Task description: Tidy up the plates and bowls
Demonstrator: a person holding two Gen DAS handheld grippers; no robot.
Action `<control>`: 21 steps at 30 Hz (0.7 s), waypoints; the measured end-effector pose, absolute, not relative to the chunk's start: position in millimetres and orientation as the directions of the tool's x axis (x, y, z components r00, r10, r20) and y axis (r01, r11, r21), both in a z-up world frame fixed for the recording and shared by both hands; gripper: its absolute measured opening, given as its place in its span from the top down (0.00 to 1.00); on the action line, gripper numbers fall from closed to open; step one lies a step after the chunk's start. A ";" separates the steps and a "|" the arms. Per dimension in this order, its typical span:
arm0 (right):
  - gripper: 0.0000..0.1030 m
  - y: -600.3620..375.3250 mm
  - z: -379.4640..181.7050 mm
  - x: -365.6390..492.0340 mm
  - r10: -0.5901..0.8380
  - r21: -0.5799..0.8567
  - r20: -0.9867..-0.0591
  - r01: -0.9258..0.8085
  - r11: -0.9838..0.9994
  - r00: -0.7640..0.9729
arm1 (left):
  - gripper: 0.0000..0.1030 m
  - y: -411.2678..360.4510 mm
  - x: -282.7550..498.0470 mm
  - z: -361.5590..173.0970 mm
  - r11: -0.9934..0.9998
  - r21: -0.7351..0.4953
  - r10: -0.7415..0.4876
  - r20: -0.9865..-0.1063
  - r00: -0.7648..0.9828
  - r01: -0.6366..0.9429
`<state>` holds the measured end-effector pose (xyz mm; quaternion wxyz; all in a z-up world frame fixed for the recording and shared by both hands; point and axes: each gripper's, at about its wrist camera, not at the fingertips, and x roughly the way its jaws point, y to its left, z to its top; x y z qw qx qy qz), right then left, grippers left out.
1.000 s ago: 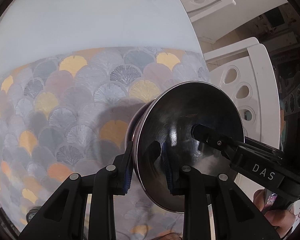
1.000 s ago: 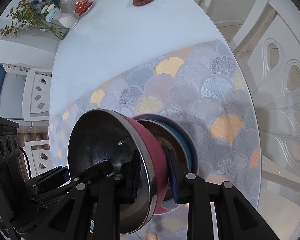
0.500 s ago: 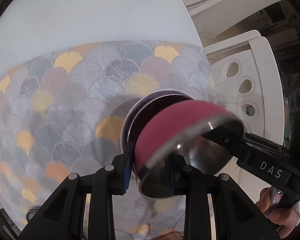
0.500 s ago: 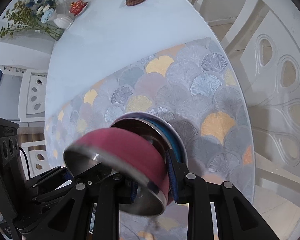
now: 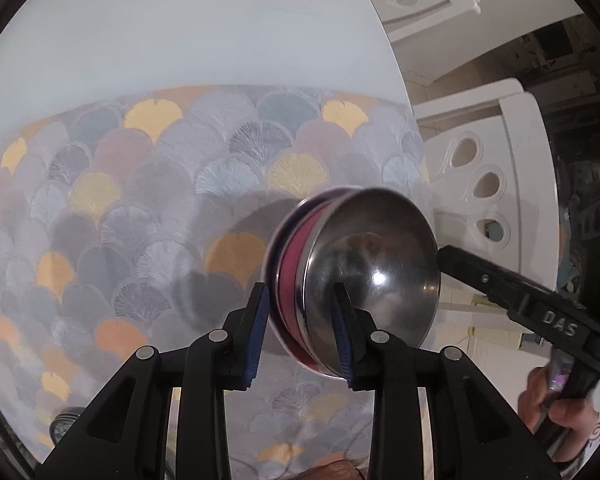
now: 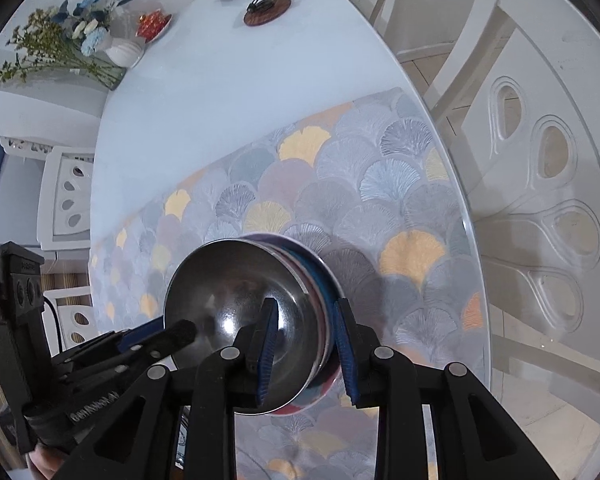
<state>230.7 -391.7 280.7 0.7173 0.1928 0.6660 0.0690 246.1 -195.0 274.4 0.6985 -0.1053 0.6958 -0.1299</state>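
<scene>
A steel bowl with a pink outside (image 5: 372, 264) sits nested in a stack of plates and bowls (image 5: 278, 256) held above the patterned tablecloth (image 5: 140, 200). My left gripper (image 5: 300, 328) is shut on the near edge of the stack, one finger inside the bowl. My right gripper (image 6: 306, 344) grips the same stack (image 6: 324, 276) from the other side, one finger inside the steel bowl (image 6: 236, 300). Each gripper shows in the other's view: the right (image 5: 512, 300), the left (image 6: 140, 344).
The round white table (image 6: 228, 80) carries a flower vase (image 6: 120, 52), a small red dish (image 6: 154, 22) and a black stand on a brown coaster (image 6: 266, 10) at the far side. White chairs (image 6: 540, 160) stand close to the table edge on the right.
The pink bowl was tilted, rim down, half a second ago; it now sits turned back with its steel inside facing me, nested on the stack. Both grippers stay on the stack.
</scene>
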 end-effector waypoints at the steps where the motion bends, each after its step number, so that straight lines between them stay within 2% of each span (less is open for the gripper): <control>1: 0.62 -393.5 279.1 230.3 0.364 0.377 -0.926 0.162 0.912 0.103 | 0.69 -192.8 247.0 277.0 0.942 -0.335 -0.336 -0.942 0.006 0.033; 3: 0.49 -396.4 272.3 228.3 0.389 0.401 -0.916 0.168 0.901 0.098 | 0.68 -189.1 249.4 279.7 0.946 -0.322 -0.323 -0.946 0.024 0.040; 5: 0.49 -397.9 264.1 226.8 0.411 0.421 -0.907 0.175 0.890 0.094 | 0.67 -188.2 252.9 272.9 0.957 -0.286 -0.287 -0.958 0.010 0.047; 15: 0.49 -401.0 203.4 219.9 0.540 0.541 -0.838 0.270 0.797 0.086 | 0.66 -207.9 253.4 223.0 0.950 -0.302 -0.296 -0.952 -0.082 0.076; 21: 0.47 -403.1 180.9 210.9 0.617 0.628 -0.773 0.311 0.714 0.144 | 0.64 -216.1 249.9 216.3 0.933 -0.350 -0.346 -0.936 -0.064 0.080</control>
